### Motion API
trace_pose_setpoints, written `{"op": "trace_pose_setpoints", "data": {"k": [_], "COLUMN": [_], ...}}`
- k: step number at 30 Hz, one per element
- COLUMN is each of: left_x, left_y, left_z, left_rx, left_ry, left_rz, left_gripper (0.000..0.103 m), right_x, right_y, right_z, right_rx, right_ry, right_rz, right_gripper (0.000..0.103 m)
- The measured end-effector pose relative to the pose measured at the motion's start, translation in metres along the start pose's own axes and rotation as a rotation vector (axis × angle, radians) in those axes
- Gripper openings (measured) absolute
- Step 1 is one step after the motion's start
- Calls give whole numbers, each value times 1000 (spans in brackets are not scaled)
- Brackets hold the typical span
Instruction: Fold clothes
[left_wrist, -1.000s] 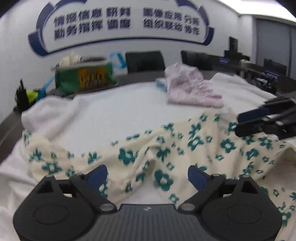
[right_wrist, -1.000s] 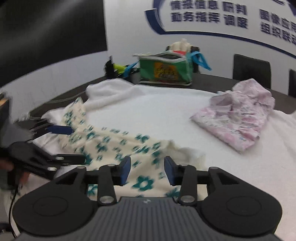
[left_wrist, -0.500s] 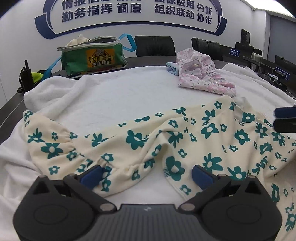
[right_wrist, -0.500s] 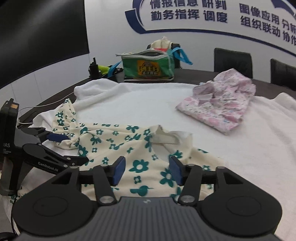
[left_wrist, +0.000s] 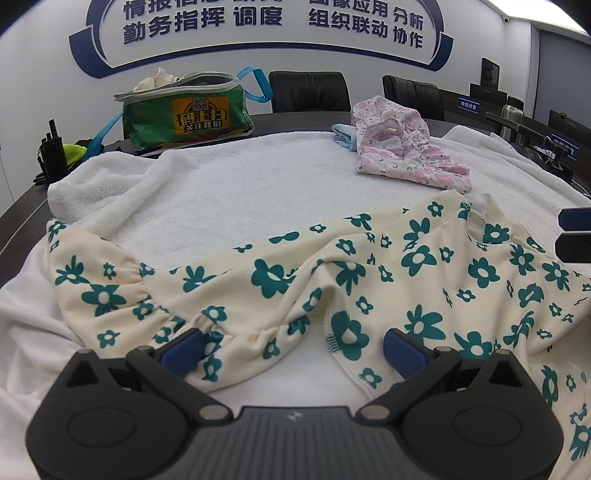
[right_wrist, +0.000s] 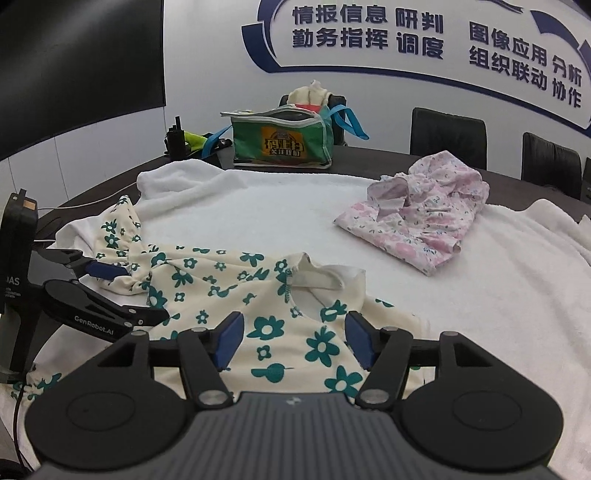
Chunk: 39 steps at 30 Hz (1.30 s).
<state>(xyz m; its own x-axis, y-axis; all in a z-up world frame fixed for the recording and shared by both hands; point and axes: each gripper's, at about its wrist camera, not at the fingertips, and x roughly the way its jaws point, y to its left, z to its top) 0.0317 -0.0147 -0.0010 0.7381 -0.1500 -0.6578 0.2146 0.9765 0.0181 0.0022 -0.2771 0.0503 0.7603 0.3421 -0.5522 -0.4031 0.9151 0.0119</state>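
A cream garment with teal flowers (left_wrist: 369, 266) lies spread on the white towel (left_wrist: 240, 184), its neck opening (right_wrist: 317, 291) facing up. My left gripper (left_wrist: 293, 350) is open low over the gathered edge of the garment, with cloth lying between its blue pads (left_wrist: 183, 352). The right wrist view shows this left gripper (right_wrist: 125, 291) at the garment's left end. My right gripper (right_wrist: 295, 339) is open just in front of the neckline, with flowered cloth (right_wrist: 221, 284) under it. Its fingertips (left_wrist: 574, 236) show at the right edge of the left wrist view.
A crumpled pink floral garment (right_wrist: 417, 221) lies on the towel at the back right. A green zip bag (right_wrist: 284, 142) with blue straps stands on the dark table behind the towel, near a black radio (left_wrist: 51, 155). Black chairs (right_wrist: 447, 136) line the far side.
The flowered garment has gone from bunched and lifted to lying flatter on the towel. My right gripper's fingers have spread wider. Both grippers sit lower and closer to the cloth.
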Motion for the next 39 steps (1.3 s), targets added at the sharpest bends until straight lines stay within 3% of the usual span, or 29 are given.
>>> {"op": "trace_pose_setpoints", "data": {"k": [15,22,25,31,33,35,37,39], "left_x": [0,1,1,2,-7,-17,-44,-64], "left_y": [0,1,0,-1,0,2,5,7], "left_z": [0,0,0,1,2,4,10,18], "left_rx": [0,1,6,8,-2,-12,-48,-70], "left_ry": [0,0,1,1,-29,-62,-166,-235], "left_rz": [0,-1,3,-1,12,26,22,-42], "left_gripper": [103,103,103,103,102,89,93,99], "right_x": [-11,-54,-55,-36,-27,-19,-11,-2], "right_y": [-7,-61,-96,-144,-153,-155,-156,-158], "right_z": [-2,-7,-15,-30,-29,-28,-26,-25], "right_rx": [13,62,120,241,263,262,249,230], "right_ry": [-24,-76,-35,30,38,47,58,74], "right_rz": [-29,-177,-230,-176,-143,-115,-95,-81], "right_gripper": [65,70,70,70,70,70,70,70]}}
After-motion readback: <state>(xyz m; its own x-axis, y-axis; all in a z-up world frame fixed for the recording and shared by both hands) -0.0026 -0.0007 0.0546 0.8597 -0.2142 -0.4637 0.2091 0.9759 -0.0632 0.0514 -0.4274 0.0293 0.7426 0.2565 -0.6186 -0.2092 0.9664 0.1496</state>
